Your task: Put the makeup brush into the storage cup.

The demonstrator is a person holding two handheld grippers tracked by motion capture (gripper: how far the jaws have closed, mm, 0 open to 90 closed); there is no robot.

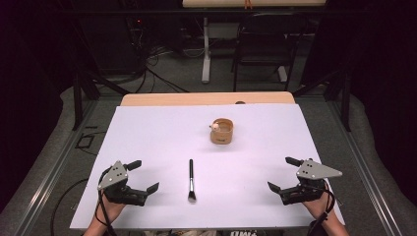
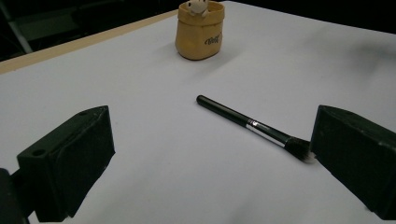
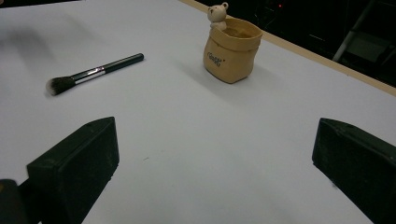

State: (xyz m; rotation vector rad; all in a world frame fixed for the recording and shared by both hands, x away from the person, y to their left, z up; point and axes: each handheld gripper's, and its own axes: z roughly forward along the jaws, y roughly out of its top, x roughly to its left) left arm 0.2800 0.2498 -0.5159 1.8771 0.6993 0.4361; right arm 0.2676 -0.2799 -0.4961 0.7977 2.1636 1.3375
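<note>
A wide white table (image 1: 147,147) is filling the scene from the high view, with a strip of bare wood showing along its far edge. A person is sitting at the near edge, holding a two-jaw gripper in each hand.

The left gripper (image 1: 142,178) is resting near the left front corner, its jaws standing wide apart with nothing between them. The right gripper (image 1: 285,174) is resting near the right front corner, also spread wide and holding nothing.

A small tan pouch-shaped holder (image 1: 222,131) is standing upright past the middle of the table, with a tiny bear figure (image 3: 218,14) peeking over its rim.

A black-handled makeup brush (image 1: 191,180) is lying flat between the two grippers, nearer the left one, well apart from the holder. Its handle is pointing toward the far edge, and its bristle head (image 2: 299,150) is facing the person.

Judging from this layout, the brush is likely going into the holder. The slim round handle is lying flush on a smooth surface, so closing jaws could be rolling it away or scraping the table. Pinching the soft bristles would be giving a weak hold. The holder looks light and narrow-mouthed, so a tilted brush could be catching the rim or the bear and tipping it.
</note>
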